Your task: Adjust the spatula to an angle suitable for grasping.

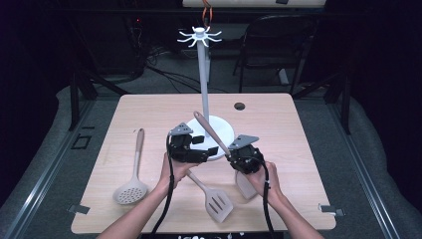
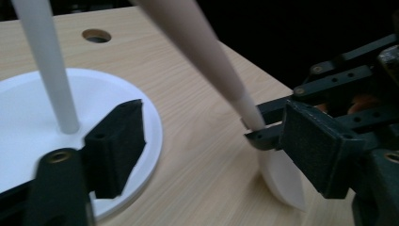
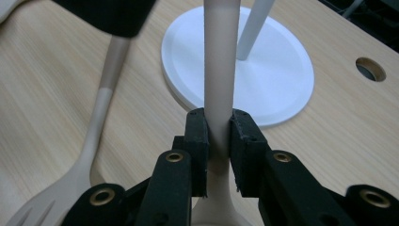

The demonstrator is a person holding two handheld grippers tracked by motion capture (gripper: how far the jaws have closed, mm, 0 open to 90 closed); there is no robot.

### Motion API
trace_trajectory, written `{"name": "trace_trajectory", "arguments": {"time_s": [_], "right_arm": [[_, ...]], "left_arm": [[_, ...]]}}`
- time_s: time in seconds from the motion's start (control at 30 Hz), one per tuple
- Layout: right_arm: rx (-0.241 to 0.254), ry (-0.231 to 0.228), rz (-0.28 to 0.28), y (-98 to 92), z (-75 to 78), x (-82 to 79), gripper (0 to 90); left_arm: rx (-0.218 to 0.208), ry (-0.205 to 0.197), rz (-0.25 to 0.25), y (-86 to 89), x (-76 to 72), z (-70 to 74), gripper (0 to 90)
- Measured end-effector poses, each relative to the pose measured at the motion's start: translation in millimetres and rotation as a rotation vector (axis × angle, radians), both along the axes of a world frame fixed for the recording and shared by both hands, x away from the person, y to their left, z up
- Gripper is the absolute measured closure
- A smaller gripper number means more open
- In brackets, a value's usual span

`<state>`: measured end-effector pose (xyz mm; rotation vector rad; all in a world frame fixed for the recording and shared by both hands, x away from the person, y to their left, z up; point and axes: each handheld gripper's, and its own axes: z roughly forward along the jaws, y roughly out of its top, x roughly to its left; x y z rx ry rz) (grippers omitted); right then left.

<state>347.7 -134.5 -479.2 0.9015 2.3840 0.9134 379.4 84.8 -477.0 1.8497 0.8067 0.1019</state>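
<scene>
Tapered beige handle (image 3: 219, 70) between padded right tongs (image 3: 219, 141)

No writing, label, brand mark, number or sign can be read anywhere in these views.
</scene>
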Motion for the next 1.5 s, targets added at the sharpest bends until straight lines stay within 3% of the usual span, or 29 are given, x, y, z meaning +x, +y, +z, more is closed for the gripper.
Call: {"name": "trace_trajectory", "arguments": {"time_s": [0.4,0.8,1.07,1.27,1.5], "right_arm": [[0.027,-0.046,0.002,8.2,4.0,-2.6,78.5],[0.055,-0.076,-0.009,9.1,4.2,-4.8,78.4],[0.089,-0.097,-0.008,3.0,8.4,-5.9,77.4],[0.128,-0.119,-0.007,-0.5,13.8,-7.1,76.1],[0.146,-0.101,-0.005,-5.0,14.2,-5.1,73.6]], "left_arm": [[-0.114,0.035,-0.008,-2.7,6.3,-4.1,56.7],[-0.216,-0.007,-0.028,-8.7,0.4,0.5,75.1],[-0.198,-0.046,-0.051,-15.5,0.4,11.1,76.5],[-0.210,-0.059,-0.070,-19.3,4.3,19.2,76.7],[-0.165,-0.083,-0.078,-22.8,9.0,26.3,76.8]]}}
